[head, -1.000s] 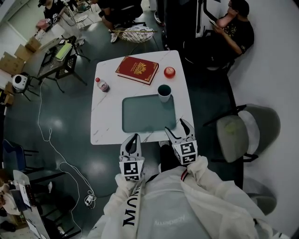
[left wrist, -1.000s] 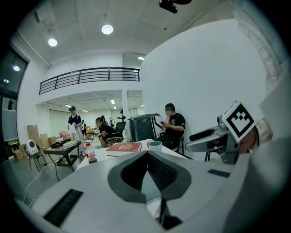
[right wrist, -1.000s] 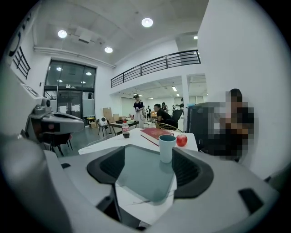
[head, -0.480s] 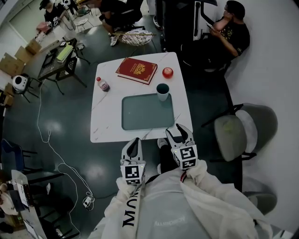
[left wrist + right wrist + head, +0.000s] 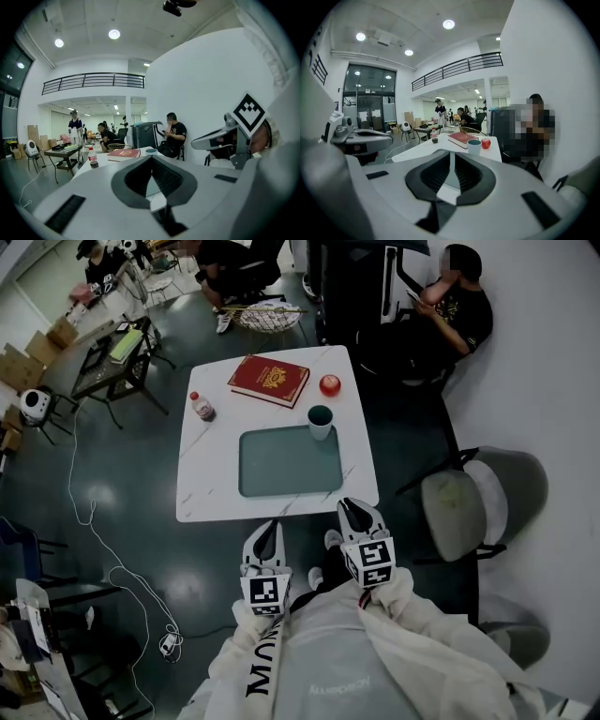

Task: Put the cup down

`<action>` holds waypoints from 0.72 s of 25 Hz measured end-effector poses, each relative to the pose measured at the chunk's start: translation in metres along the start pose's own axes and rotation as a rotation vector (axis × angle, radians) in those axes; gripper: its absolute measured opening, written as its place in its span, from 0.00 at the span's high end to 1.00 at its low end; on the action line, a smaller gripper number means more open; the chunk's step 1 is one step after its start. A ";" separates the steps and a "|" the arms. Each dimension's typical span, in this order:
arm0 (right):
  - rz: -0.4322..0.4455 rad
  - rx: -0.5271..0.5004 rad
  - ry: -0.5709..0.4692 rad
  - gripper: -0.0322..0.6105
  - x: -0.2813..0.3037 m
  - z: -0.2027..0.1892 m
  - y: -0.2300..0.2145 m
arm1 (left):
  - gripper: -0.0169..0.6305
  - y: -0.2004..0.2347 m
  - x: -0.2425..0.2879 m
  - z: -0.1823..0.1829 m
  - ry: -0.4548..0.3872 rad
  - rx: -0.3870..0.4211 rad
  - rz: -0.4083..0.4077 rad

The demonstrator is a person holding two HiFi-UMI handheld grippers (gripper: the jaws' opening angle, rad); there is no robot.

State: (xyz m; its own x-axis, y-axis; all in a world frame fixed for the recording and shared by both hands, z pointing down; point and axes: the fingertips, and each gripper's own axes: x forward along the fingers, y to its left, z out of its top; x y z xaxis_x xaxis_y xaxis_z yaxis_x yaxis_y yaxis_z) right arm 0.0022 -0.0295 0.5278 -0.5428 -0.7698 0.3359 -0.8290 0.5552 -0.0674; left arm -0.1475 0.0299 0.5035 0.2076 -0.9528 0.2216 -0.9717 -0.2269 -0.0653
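White table (image 5: 211,465) bears the cup (image 5: 320,420); left gripper (image 5: 266,531) looks pinched together, right gripper (image 5: 356,512) has just been closing, empty.

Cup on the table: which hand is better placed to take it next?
Right, probably. The cup stands on the right side of the table, nearly straight ahead of the right tool, whose jaws have just been closing on nothing. The left tool would cross the tray.
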 end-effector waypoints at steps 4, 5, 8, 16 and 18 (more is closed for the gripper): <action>0.012 -0.018 0.005 0.92 -0.005 0.009 0.006 | 0.95 -0.002 -0.004 0.010 -0.010 -0.003 0.003; 0.016 -0.022 -0.001 0.92 -0.005 0.012 0.008 | 0.96 -0.001 -0.004 0.012 -0.013 -0.004 0.005; 0.020 -0.039 -0.012 0.94 -0.006 0.017 0.009 | 0.95 -0.002 -0.002 0.014 -0.020 -0.010 0.009; 0.044 -0.049 0.001 0.94 -0.012 0.019 0.009 | 0.96 -0.008 0.005 0.019 -0.016 -0.012 0.018; 0.056 -0.054 0.002 0.94 -0.009 0.021 0.010 | 0.96 -0.007 0.005 0.020 -0.006 -0.011 0.026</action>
State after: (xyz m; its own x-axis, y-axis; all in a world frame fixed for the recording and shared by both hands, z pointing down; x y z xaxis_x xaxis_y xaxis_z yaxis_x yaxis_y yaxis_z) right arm -0.0038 -0.0237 0.5039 -0.5879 -0.7363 0.3351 -0.7887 0.6137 -0.0352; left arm -0.1375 0.0223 0.4858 0.1834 -0.9595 0.2141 -0.9779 -0.2003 -0.0603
